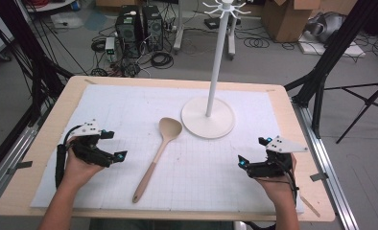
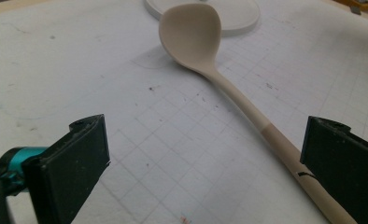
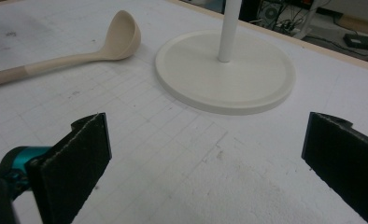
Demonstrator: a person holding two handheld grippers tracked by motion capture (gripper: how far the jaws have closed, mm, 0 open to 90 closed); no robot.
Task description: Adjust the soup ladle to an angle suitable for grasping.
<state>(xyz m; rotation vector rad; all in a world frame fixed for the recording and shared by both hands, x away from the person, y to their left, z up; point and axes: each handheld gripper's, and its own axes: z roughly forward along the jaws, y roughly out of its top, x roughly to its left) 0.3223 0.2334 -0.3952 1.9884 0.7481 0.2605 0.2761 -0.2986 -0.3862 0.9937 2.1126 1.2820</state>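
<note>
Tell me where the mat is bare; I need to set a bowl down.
Bare: the far left corner beyond the left gripper, and the near stretch between the ladle and the right gripper. Crowded: the middle, where the ladle's bowl nearly meets the rack's round base.

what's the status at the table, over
Left gripper and right gripper both open, empty. Spoon flat on mat between them, untouched. Stand base beside bowl; nothing blocking.

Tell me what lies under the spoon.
The spoon lies flat on the white grid mat covering the wooden table. Whatever sits directly beneath its bowl and handle is hidden.
</note>
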